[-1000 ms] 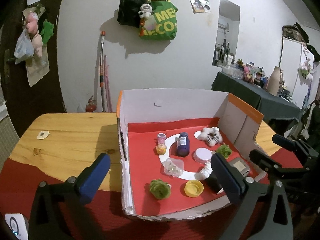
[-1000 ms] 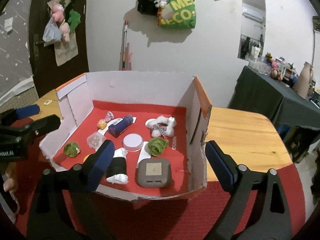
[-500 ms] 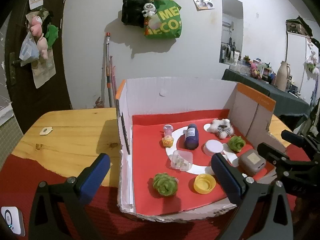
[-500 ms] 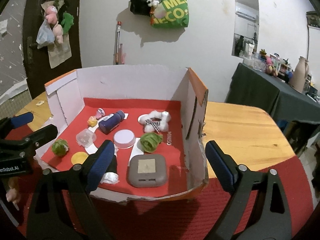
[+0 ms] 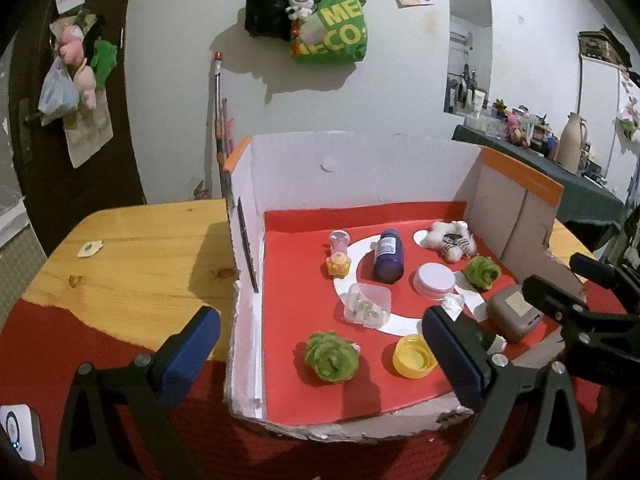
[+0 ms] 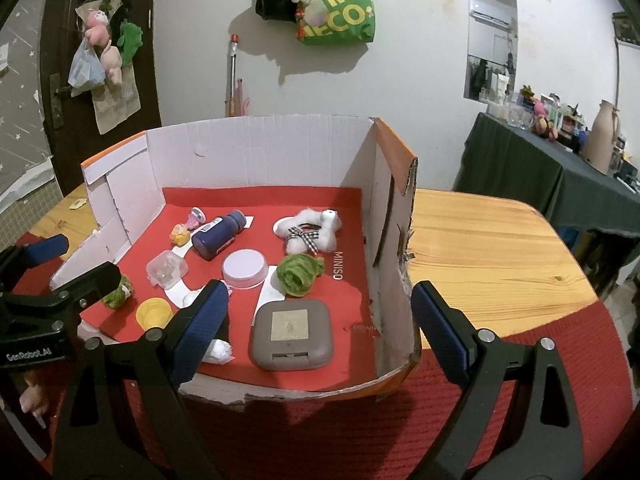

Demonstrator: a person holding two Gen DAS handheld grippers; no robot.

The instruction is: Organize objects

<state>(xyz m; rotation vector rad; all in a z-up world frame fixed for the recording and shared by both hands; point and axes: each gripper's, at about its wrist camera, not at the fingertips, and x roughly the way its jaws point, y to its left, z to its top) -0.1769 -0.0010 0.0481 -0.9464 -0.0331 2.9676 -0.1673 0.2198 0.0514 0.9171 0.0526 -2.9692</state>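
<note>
An open cardboard box [image 5: 360,168] [image 6: 256,148] lined in red stands on the table. In it lie a blue bottle [image 5: 387,255] [image 6: 218,234], a white plush [image 5: 450,239] [image 6: 310,228], a round lilac lid [image 5: 435,280] [image 6: 245,267], two green pompoms [image 5: 330,356] [image 6: 298,274], a yellow cap [image 5: 414,356] [image 6: 154,312], a clear tub [image 5: 367,304] [image 6: 166,269] and a grey square case [image 5: 514,312] [image 6: 291,334]. My left gripper [image 5: 320,338] [image 6: 68,264] hangs open before the box's front left corner. My right gripper [image 6: 320,312] [image 5: 570,280] is at the front right corner, its jaws opening, gripping nothing.
The box sits partly on a red mat [image 6: 520,360] over a wooden table [image 5: 140,248] [image 6: 480,240]. A small white device [image 5: 18,432] lies at the near left edge. Bags [image 6: 336,4] hang on the wall behind; a dark cluttered side table [image 6: 560,160] is at right.
Both grippers have sunk a little toward the box's front edge. The right gripper's fingers stand slightly wider. The things in the box have not moved.
</note>
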